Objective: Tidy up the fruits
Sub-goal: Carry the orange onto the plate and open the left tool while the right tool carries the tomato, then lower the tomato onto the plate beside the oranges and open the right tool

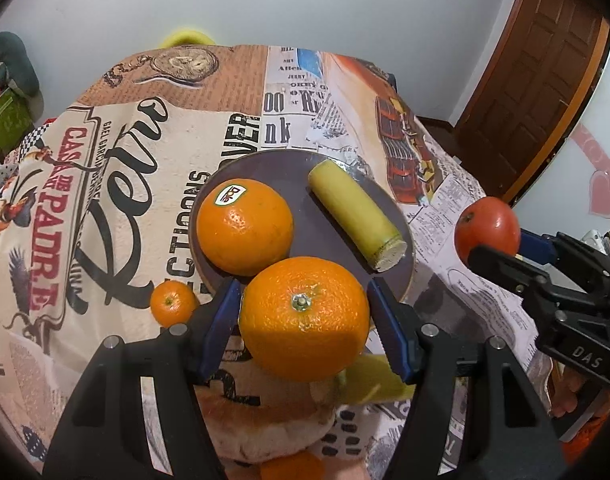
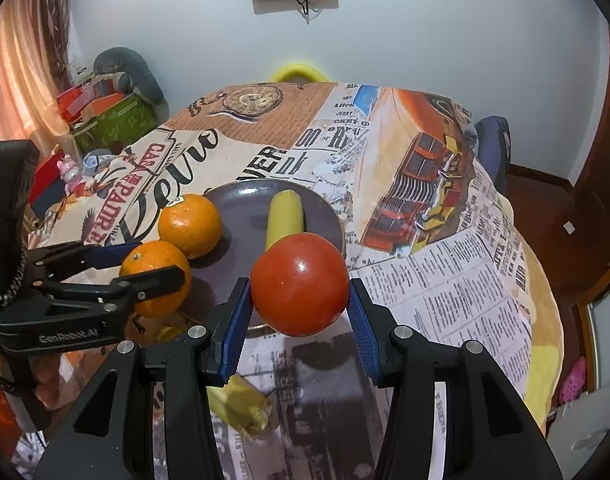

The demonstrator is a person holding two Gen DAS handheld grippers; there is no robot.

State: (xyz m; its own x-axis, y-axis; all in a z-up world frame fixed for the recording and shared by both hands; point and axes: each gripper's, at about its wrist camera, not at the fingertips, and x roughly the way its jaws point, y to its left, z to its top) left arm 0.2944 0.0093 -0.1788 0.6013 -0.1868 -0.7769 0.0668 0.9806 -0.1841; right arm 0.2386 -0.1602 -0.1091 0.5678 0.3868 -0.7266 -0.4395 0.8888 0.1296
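Note:
My left gripper is shut on a large orange and holds it above the near rim of a dark plate. The plate holds a stickered orange and a banana piece. My right gripper is shut on a red tomato and holds it above the plate's near right edge. The left gripper with its orange shows at the left of the right wrist view. The tomato shows at the right of the left wrist view.
A small mandarin lies on the printed tablecloth left of the plate. A yellow banana piece lies on the cloth below my right gripper. A peach-coloured fruit lies below my left gripper. A door stands at the right.

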